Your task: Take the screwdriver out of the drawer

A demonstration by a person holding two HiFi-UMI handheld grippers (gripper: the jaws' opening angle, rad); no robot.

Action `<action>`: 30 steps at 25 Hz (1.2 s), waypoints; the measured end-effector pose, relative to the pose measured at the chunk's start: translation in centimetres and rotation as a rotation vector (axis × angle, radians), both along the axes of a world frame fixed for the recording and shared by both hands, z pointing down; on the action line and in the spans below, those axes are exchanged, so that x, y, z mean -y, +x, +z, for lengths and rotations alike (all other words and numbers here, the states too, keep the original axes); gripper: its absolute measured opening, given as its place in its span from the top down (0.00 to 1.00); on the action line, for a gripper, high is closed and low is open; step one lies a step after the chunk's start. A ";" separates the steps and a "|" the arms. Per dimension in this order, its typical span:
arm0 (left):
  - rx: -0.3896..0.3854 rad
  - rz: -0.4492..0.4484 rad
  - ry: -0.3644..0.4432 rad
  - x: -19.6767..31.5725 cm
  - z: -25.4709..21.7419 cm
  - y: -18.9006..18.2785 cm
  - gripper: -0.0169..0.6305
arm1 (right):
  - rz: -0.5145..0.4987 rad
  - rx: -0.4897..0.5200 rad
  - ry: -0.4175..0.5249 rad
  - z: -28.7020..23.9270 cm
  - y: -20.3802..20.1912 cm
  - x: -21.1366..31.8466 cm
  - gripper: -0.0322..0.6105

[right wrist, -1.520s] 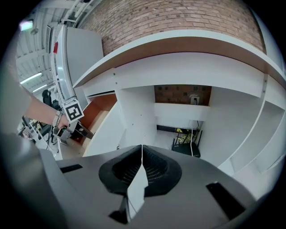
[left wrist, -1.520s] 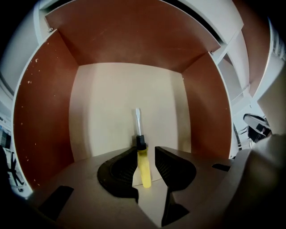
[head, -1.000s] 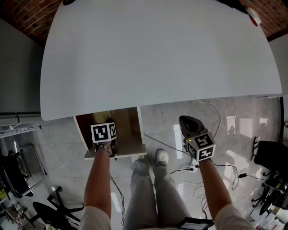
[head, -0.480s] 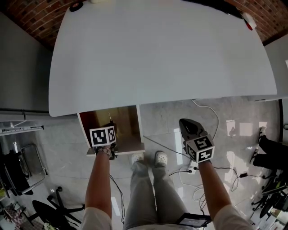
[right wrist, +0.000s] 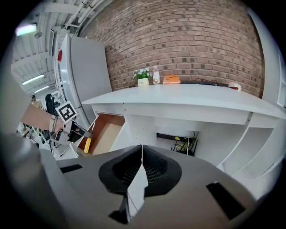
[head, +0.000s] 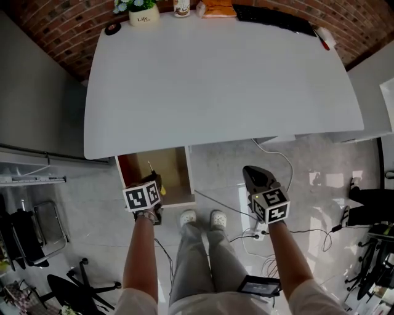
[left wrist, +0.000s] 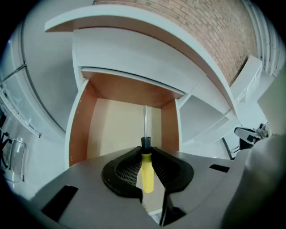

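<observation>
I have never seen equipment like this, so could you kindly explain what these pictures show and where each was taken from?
No robot here: a person holds a two-jaw gripper in each hand. One picture comes from a camera on the person's head, looking down past their arms; the other two come from cameras riding on the grippers, looking along the jaws. The left gripper is shut on a yellow-handled screwdriver, with the open drawer under the white table beyond it. The right gripper is shut and empty. At the table's far edge stand a potted plant and a few small items.
</observation>
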State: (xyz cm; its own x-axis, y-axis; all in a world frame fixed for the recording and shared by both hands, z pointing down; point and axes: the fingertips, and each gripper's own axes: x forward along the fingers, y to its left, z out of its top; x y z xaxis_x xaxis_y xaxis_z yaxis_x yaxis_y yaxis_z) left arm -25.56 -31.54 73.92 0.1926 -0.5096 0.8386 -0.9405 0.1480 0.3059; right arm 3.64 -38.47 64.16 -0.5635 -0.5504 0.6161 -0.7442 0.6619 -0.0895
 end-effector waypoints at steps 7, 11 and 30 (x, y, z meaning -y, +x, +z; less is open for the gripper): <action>0.021 -0.014 0.083 -0.3 -6.2 -0.3 0.85 | -0.019 0.024 0.039 -5.1 -0.5 -0.4 0.92; 0.032 -0.017 0.148 -1.3 -9.8 0.3 0.85 | -0.028 0.027 0.064 -7.8 -0.6 -1.1 0.92; 0.047 0.014 0.301 -4.0 -20.0 1.2 0.85 | 0.009 0.067 0.168 -17.5 0.5 -3.9 0.92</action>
